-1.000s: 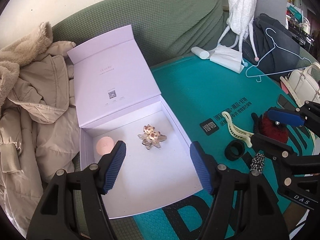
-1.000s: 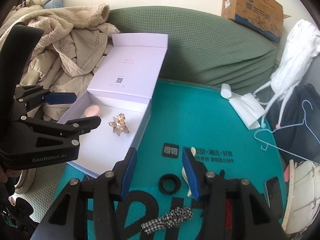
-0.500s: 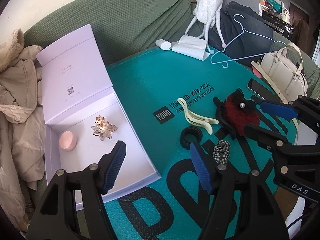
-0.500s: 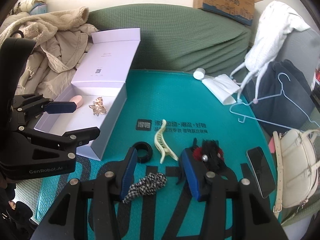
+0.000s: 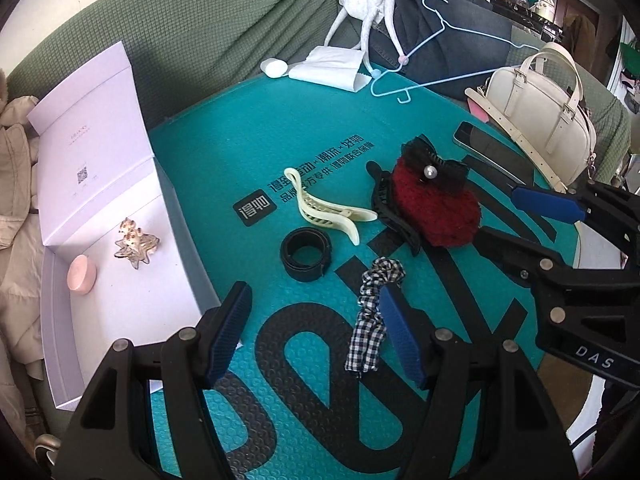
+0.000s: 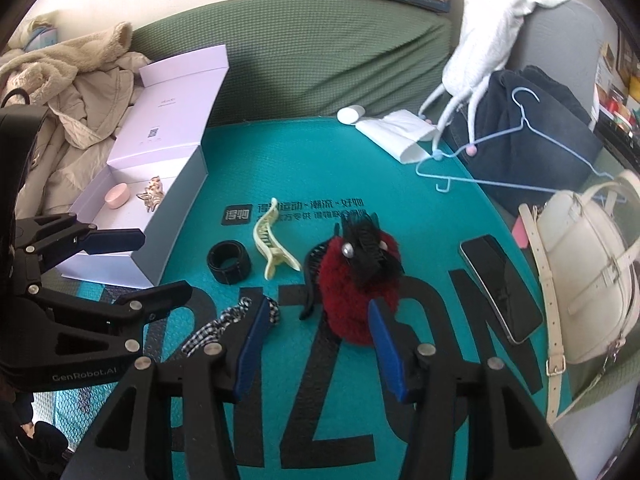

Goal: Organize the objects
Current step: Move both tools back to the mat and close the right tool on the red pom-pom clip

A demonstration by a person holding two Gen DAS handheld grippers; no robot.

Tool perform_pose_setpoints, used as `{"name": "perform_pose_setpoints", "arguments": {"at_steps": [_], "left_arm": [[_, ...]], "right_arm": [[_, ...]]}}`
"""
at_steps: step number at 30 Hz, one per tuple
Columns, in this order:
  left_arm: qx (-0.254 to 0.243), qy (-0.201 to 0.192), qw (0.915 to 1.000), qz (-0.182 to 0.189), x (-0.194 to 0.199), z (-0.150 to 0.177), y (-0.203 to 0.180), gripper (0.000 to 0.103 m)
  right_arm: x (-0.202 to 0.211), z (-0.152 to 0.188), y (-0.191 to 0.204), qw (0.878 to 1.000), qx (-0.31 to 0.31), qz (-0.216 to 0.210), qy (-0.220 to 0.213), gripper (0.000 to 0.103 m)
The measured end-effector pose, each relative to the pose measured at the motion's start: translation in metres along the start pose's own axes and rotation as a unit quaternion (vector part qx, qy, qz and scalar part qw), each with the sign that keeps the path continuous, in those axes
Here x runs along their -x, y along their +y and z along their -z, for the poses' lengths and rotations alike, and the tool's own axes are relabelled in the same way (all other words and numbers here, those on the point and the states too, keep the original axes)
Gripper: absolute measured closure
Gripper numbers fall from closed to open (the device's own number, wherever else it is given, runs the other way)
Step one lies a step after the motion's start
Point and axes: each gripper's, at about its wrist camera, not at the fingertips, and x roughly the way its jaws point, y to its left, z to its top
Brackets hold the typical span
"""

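Right tool [image 6: 316, 344] jaws apart, just widened, over the red pom clip [image 6: 362, 284]; left tool [image 5: 314, 332] jaws apart, holding nothing.

On the teal surface [image 5: 224, 132] lie the checked scrunchie [image 5: 372, 312], touching the left tool's right pad, a black band [image 5: 306, 254] and a cream claw clip [image 5: 324, 210]. The open lilac box [image 5: 120, 280] holds a flower clip [image 5: 136, 242] and a pink disc [image 5: 82, 274].

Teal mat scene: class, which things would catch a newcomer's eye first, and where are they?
The fluffy red clip stands out mid-mat, just ahead of the right gripper, whose open jaws hold nothing. Left of it lie a cream clip and a black band. The open lilac box sits at the mat's left edge, holding a gold clip.
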Motion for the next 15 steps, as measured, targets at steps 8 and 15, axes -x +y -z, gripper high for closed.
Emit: {"name": "perform_pose_setpoints", "arguments": {"at_steps": [8,15], "left_arm": [[-0.005,0.016,0.9999,-0.001,-0.023,0.006,-0.009,0.038],[-0.012,0.03,0.9994,-0.007,-0.042,0.008,-0.013,0.038]], "right_arm": [[-0.013,0.014,-0.016,1.0,-0.024,0.002,0.008,0.049],[-0.025,0.013,-0.029,0.999,-0.041,0.001,0.0,0.049]]}}
